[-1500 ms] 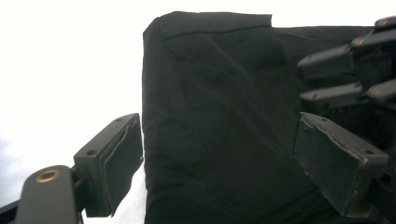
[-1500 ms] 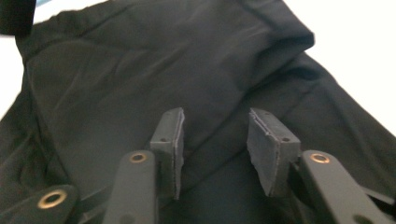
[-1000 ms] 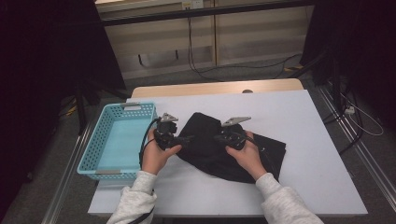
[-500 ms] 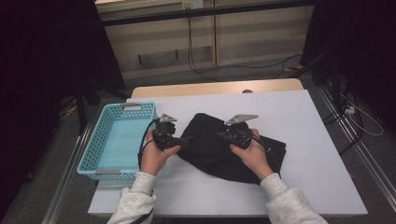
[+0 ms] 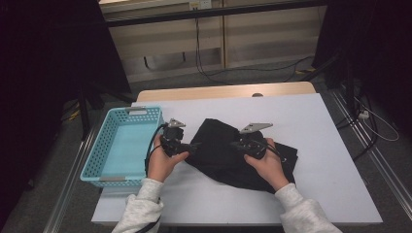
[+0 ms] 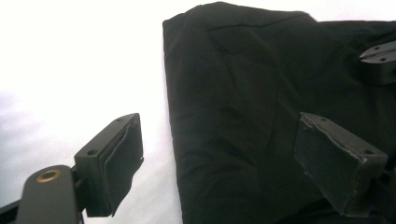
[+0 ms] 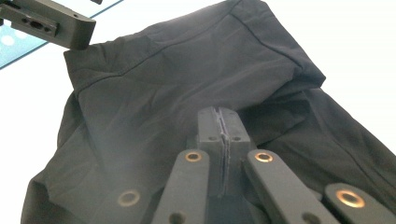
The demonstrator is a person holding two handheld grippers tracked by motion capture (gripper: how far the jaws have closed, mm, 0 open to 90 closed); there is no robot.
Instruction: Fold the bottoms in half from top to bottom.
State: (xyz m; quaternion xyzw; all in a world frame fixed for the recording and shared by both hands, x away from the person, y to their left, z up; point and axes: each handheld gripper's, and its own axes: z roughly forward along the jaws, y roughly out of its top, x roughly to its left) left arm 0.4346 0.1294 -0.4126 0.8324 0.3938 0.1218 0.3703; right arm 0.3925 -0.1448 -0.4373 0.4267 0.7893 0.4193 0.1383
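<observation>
A crumpled black garment point(image 5: 216, 162) lies on the white table point(image 5: 320, 141), in front of both hands. My left gripper point(image 5: 192, 147) sits at the garment's left edge with its jaws wide apart. In the left gripper view point(image 6: 219, 158) one jaw is over bare table, the other over the black cloth point(image 6: 243, 93), and the pads press on nothing. My right gripper point(image 5: 234, 144) hovers over the middle of the garment, pointing left. In the right gripper view point(image 7: 219, 121) its pads are pressed together just above the cloth point(image 7: 163, 79). I cannot tell whether a thin fold is pinched.
A light blue perforated basket point(image 5: 94, 155) stands at the table's left edge, close to my left hand. Bare table stretches to the right of and behind the garment. Beyond the table, cables trail across the floor point(image 5: 291, 68).
My right hand has shifted slightly to the right and a little upward over the garment. The left hand has held still, and both sets of jaws stand as before.
</observation>
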